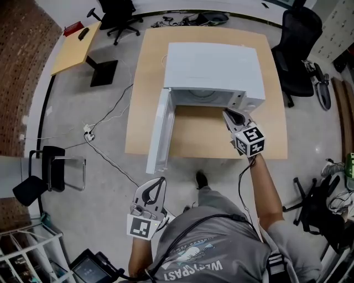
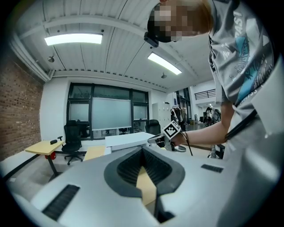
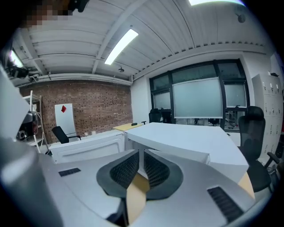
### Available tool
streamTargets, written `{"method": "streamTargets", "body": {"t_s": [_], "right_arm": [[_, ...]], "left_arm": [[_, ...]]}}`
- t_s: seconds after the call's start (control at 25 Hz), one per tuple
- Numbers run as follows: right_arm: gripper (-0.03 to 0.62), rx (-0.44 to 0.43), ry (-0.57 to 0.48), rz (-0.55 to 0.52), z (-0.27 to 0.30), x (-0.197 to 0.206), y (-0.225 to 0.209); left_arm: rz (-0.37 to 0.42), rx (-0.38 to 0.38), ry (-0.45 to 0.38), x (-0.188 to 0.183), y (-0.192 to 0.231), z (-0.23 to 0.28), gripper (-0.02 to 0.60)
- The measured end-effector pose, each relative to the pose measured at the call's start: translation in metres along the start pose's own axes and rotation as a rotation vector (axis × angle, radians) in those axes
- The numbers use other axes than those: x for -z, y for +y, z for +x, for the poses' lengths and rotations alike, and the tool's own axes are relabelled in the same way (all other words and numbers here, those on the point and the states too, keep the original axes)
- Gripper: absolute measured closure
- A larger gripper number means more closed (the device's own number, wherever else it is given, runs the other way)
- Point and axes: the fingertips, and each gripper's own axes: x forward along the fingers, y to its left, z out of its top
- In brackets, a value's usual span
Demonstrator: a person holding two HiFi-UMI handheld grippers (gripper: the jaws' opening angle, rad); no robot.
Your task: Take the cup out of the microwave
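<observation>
A white microwave (image 1: 213,66) stands on a wooden table (image 1: 145,83), and its door (image 1: 157,132) is swung wide open to the left. In the head view the dark cavity shows only a pale round shape, and I cannot make out a cup. My right gripper (image 1: 225,112) is shut and empty, just in front of the opening's right side. In the right gripper view, the right gripper (image 3: 142,153) points at the microwave (image 3: 191,142) and its door (image 3: 88,146). My left gripper (image 1: 161,179) hangs low near my body, short of the table, fingertips together with nothing held.
Black office chairs (image 1: 298,50) stand at the table's right and far left (image 1: 119,16). A small wooden desk (image 1: 74,47) is at upper left. Cables and a power strip (image 1: 88,131) lie on the floor left of the table. A black-framed chair (image 1: 50,171) is at left.
</observation>
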Motion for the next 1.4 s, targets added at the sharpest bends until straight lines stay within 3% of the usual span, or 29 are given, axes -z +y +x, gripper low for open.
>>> {"method": "streamTargets", "body": {"t_s": [0.44,0.52,0.68,0.96,1.4], "right_arm": [[0.58,0.022,0.088,0.008,0.115,0.061,-0.041],[0.528,0.014,0.101,0.011,0.133,0.07,-0.046],[0.519,0.014,0.137,0.007,0.161,0.079,-0.055],[0.441,0.067,0.163,0.013,0.215,0.092,-0.07],[0.441,0.165,0.206,0.005,0.256,0.113,-0.089]], "left_arm": [[-0.044,-0.065,0.079,0.02,0.028,0.033,0.555],[-0.052,-0.076,0.087,0.023,0.031,0.037,0.555],[-0.074,-0.103,0.114,0.027,0.033,0.037,0.555],[-0.095,-0.132,0.155,0.041,0.051,0.042,0.555],[-0.118,-0.145,0.201,0.06,0.057,0.047,0.555]]}}
